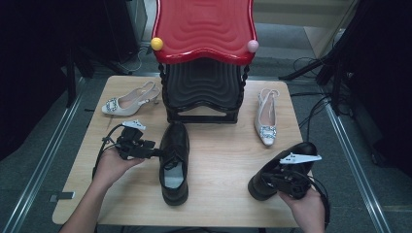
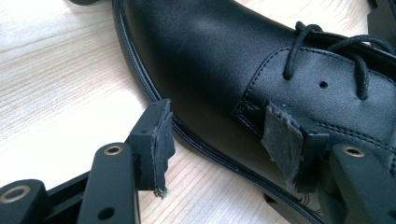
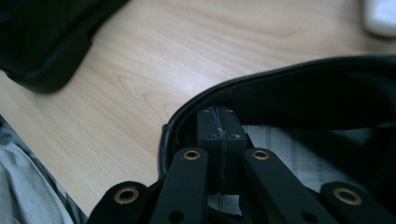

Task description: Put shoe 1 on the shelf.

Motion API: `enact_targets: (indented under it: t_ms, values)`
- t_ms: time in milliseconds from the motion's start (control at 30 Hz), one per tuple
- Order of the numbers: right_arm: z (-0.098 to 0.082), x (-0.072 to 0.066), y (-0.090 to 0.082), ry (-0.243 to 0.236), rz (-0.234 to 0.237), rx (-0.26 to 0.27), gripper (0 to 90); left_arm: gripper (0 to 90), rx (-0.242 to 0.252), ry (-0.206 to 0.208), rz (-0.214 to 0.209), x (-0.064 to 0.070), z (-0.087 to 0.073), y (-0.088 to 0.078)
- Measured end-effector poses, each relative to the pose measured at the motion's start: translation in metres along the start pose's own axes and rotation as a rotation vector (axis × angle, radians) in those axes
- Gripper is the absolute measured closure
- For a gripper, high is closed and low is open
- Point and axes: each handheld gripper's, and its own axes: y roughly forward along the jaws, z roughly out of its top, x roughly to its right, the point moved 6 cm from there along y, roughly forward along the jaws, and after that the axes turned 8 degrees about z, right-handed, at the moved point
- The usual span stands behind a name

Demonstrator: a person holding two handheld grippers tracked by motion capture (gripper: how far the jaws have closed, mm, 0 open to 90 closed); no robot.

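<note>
Holding left gripper (image 2: 212, 140) jaws spread wide, we bracket smooth black leather lace-up shoe (image 1: 174, 162) at mid-desk; one torn rubber pad (image 2: 280, 140) is at stitched side, other over welt, whether either touches we cannot tell. Right gripper (image 3: 218, 128) jaws pressed together inside collar rim of second glossy black shoe (image 1: 279, 174), near pale woodgrain desk (image 1: 223, 160) right edge.

smooth, faintly glossy black leather lace-up shoe (image 2: 224, 60) lies on the pale matt wood-grain table (image 1: 223, 160); at twelve o'clock, a glossy red ribbed plastic stool (image 1: 204, 26).
</note>
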Motion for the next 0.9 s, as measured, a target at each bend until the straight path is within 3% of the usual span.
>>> enact_targets:
  t_ms: [100, 367, 900]
  values:
    - [0.000, 0.001, 0.007, 0.007, -0.006, -0.026, 90.0, 42.4, -0.001, 0.002, -0.002, 0.000, -0.001, 0.000]
    - [0.001, 0.002, 0.012, 0.038, 0.055, -0.019, 90.0, 42.3, -0.003, -0.001, 0.001, 0.000, -0.004, 0.000]
    - [0.013, -0.026, 0.036, -0.002, 0.156, -0.039, 90.0, 42.1, -0.002, 0.000, 0.006, 0.001, -0.008, -0.002]
